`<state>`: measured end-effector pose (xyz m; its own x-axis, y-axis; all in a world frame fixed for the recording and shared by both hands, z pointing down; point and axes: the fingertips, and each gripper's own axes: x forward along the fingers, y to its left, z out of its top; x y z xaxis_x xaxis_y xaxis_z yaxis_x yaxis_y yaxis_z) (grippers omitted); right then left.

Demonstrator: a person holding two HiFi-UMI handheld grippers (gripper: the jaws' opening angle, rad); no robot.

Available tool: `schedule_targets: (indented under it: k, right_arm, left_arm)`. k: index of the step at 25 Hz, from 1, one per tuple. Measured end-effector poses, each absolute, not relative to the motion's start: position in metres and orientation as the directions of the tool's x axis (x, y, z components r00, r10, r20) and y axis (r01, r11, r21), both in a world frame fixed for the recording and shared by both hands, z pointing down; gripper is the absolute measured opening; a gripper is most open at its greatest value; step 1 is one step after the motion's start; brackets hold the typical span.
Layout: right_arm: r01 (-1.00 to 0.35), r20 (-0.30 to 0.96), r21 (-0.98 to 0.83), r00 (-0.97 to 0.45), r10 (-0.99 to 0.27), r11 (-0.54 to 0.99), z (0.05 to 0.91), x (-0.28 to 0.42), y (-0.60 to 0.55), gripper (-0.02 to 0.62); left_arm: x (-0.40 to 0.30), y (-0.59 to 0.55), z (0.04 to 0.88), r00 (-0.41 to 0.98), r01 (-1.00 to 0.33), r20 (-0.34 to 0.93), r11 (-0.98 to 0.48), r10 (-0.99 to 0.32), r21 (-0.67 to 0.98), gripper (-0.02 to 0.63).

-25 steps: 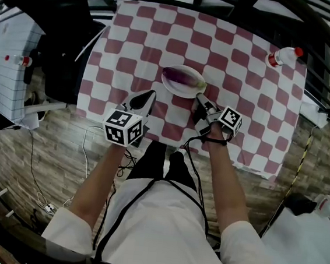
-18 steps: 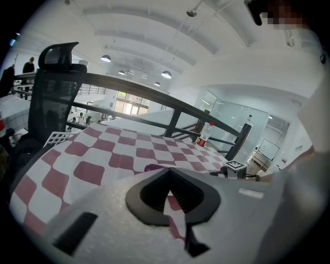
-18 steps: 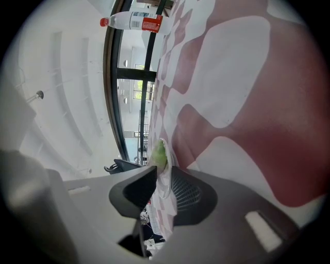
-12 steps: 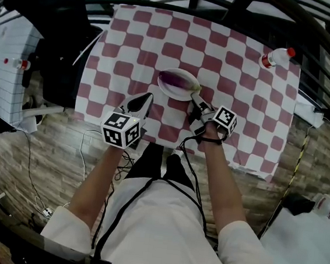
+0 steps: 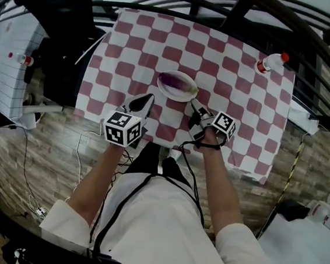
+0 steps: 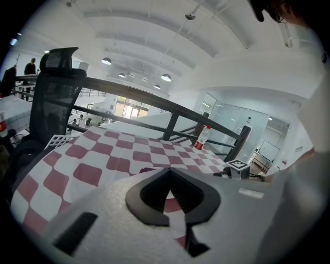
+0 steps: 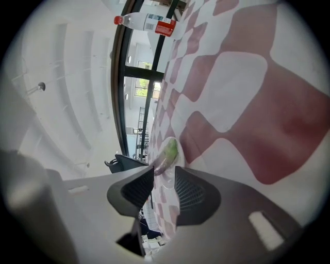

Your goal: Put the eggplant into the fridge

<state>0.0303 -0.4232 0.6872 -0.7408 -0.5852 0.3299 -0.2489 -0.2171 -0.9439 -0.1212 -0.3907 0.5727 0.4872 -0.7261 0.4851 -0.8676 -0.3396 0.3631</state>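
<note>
Currently: eggplant (image 5: 177, 84) lies on white plate (image 5: 177, 99), on checkered cloth (image 5: 236, 65). Right gripper (image 5: 193, 104) sits just beside the rim, jaws apart, closing on nothing. Left gripper (image 5: 150, 96) pressed together, empty.

In the head view, the bare left forearm (image 5: 97, 177) is stretched toward 1 o'clock and the bare right forearm (image 5: 221, 178) toward 11 o'clock. The left grey-and-black two-jaw gripper (image 5: 148, 98) is pointed to 1 o'clock, its jaws brought together on nothing. The right grey-and-black two-jaw gripper (image 5: 194, 104) is pointed to 10 o'clock; its jaws are parted and closing, with nothing caught between them.
</note>
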Motion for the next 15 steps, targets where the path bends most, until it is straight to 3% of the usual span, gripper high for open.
schedule_targets:
  k: [5, 15]
  right_arm:
    - [-0.291, 0.309, -0.948, -0.745, -0.591, -0.128, 0.655, 0.043, -0.413, 0.006]
    - [-0.223, 0.166, -0.975, -0.789, -0.592, 0.024, 0.586, 0.048, -0.379, 0.006]
  left_arm:
    - [-0.115, -0.384, 0.558, 0.484, -0.869, 0.469, -0.34, -0.739, 0.361, 0.003]
    - [-0.106, -0.367, 0.531, 0.479, -0.868, 0.43, -0.341, -0.765, 0.36, 0.003]
